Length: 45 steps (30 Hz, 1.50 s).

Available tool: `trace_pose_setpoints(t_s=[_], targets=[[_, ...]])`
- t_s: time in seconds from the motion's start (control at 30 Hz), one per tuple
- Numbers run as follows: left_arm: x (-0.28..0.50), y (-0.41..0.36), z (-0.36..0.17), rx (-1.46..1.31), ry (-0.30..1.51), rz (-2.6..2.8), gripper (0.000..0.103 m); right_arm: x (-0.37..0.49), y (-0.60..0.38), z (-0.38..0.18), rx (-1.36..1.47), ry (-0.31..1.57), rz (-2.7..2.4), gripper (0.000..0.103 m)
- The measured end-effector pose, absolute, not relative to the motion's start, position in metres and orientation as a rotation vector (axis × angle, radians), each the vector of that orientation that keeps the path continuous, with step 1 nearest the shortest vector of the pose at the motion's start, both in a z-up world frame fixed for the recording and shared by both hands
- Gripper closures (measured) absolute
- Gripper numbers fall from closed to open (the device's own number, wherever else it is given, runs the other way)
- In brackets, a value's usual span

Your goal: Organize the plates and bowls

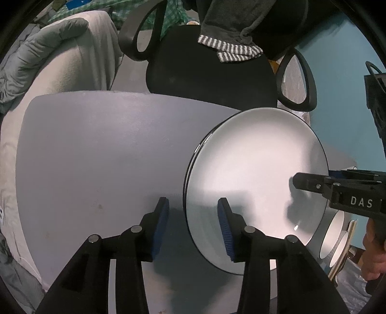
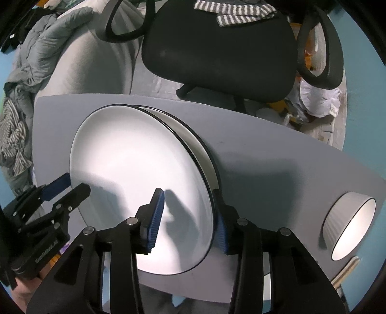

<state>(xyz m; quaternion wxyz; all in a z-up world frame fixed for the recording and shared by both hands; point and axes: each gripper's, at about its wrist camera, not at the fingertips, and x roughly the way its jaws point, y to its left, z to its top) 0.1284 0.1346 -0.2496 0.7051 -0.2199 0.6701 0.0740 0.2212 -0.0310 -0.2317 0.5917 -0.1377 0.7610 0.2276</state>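
Note:
A stack of white plates with black rims [image 2: 135, 164] lies on the grey table [image 2: 277, 157]; it also shows in the left wrist view [image 1: 253, 169]. My right gripper [image 2: 190, 217] is open, its jaws straddling the near right rim of the top plate. My left gripper [image 1: 193, 224] is open, its jaws astride the stack's left rim. In the right wrist view the left gripper [image 2: 67, 186] shows at the plate's left edge. A white ribbed bowl [image 2: 349, 224] stands on the table to the right; it also shows in the left wrist view [image 1: 335, 231].
A black office chair [image 2: 217, 48] with a striped cloth [image 2: 236, 12] on it stands behind the table. A sofa with grey bedding [image 1: 48, 60] lies to the left. Bare table surface [image 1: 96, 157] spreads left of the plates.

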Motion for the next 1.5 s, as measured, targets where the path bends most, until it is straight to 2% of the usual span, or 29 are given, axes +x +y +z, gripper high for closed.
trace_pose_setpoints(t_s=[0.13, 0.17, 0.33, 0.5, 0.6, 0.73, 0.87, 1.03, 1.17, 1.37, 1.5], targets=[[0.124, 0.131, -0.242, -0.482, 1.483, 0.158, 0.061, 0.221, -0.030, -0.228, -0.348, 1.753, 0.513, 0.061], [0.122, 0.130, -0.240, -0.480, 1.477, 0.157, 0.061, 0.221, -0.029, -0.226, -0.374, 1.735, 0.496, 0.054], [0.116, 0.124, -0.228, -0.455, 1.455, 0.159, 0.059, 0.221, -0.030, -0.222, -0.374, 1.724, 0.513, 0.054], [0.106, 0.118, -0.206, -0.413, 1.400, 0.176, 0.046, 0.214, -0.027, -0.204, -0.438, 1.631, 0.508, 0.054], [0.099, 0.115, -0.192, -0.398, 1.373, 0.183, 0.042, 0.208, -0.026, -0.189, -0.456, 1.575, 0.517, 0.048], [0.093, 0.110, -0.170, -0.389, 1.337, 0.181, 0.040, 0.196, -0.027, -0.167, -0.494, 1.487, 0.512, 0.044], [0.081, 0.101, -0.138, -0.356, 1.262, 0.189, 0.033, 0.189, -0.034, -0.146, -0.473, 1.414, 0.502, 0.043], [0.071, 0.094, -0.110, -0.341, 1.209, 0.188, 0.033, 0.177, -0.049, -0.113, -0.404, 1.350, 0.482, 0.043], [0.063, 0.085, -0.095, -0.313, 1.180, 0.176, 0.029, 0.167, -0.062, -0.089, -0.364, 1.294, 0.467, 0.033], [0.053, 0.076, -0.070, -0.317, 1.134, 0.146, 0.028, 0.154, -0.088, -0.061, -0.327, 1.240, 0.418, 0.032], [0.047, 0.072, -0.056, -0.321, 1.100, 0.137, 0.019, 0.144, -0.105, -0.042, -0.293, 1.214, 0.392, 0.032]])
